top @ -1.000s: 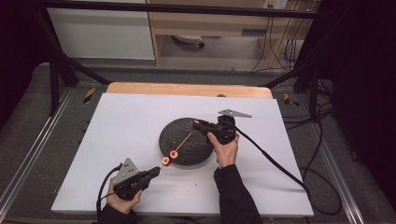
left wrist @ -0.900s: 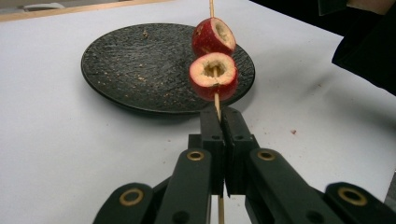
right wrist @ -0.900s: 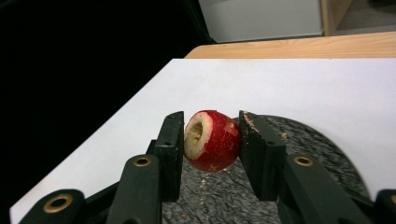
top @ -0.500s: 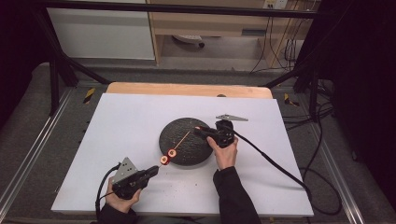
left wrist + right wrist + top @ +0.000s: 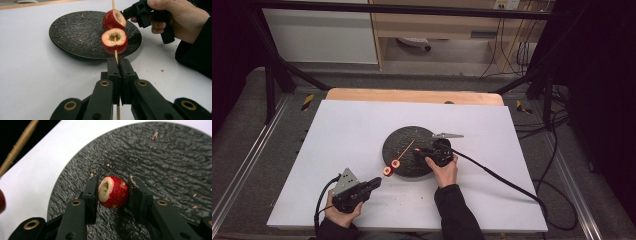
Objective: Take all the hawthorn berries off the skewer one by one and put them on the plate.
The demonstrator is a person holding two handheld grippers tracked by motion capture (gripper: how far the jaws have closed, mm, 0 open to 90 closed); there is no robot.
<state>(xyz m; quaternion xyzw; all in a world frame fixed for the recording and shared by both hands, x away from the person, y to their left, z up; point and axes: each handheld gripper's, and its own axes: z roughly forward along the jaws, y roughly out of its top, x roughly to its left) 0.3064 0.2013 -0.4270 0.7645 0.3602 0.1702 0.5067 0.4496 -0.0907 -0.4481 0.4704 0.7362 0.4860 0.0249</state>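
The left gripper (image 5: 117,62), low in the left gripper view, has its jaws closed tight on a thin wooden skewer (image 5: 116,53). It is gripped near its lower end, so the free length angles up and away over the black plate (image 5: 75,37), apparently to keep the tip open for loading. Two cored red fruit pieces (image 5: 114,41) already sit threaded on it, one just above the other, near the middle of that view.

In the right gripper view, the right gripper (image 5: 113,191) holds a third fruit piece (image 5: 113,192) between its jaws, which press on its two red sides. The cored hollow faces left in the frame, which looks like a way to line that hole up with the skewer tip. The piece hangs just above the plate's textured face, which is dotted with crumbs.

In the high view, the left hand (image 5: 343,212) rests low at the lower left of the white surface (image 5: 337,130), gripper pointing up and right toward the plate. The right hand (image 5: 443,170) sits at the plate's right edge, right of centre, wrist straight, gripper aimed leftward across the plate.
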